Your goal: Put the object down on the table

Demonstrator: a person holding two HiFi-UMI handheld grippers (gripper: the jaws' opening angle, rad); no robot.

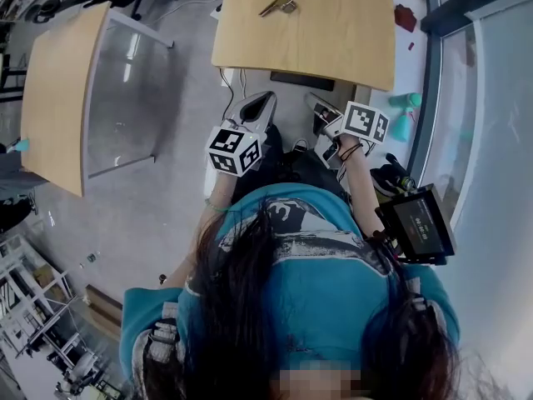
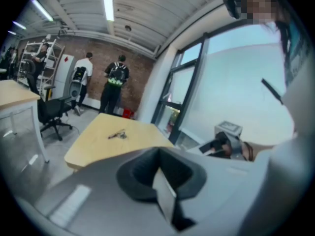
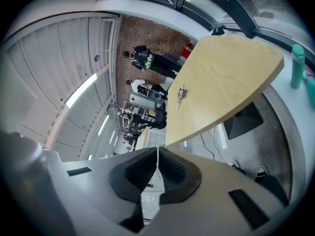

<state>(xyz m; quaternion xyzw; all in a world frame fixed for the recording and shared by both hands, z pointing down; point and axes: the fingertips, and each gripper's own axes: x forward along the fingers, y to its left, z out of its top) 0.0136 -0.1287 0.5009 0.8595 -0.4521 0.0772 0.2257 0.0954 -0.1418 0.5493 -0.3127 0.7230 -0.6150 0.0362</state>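
Object [image 1: 278, 3] lies on table [image 1: 333, 40], too small to identify.

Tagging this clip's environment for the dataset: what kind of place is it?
Probably an open-plan lab or workshop-style office. Cues: a bare wooden table on a grey floor, a rolling office chair, and an exposed brick wall at the far end.

Small slim grey-metal tool [image 1: 279, 2] lying flat and diagonal on light wooden tabletop [image 1: 333, 44], well back from its near edge.
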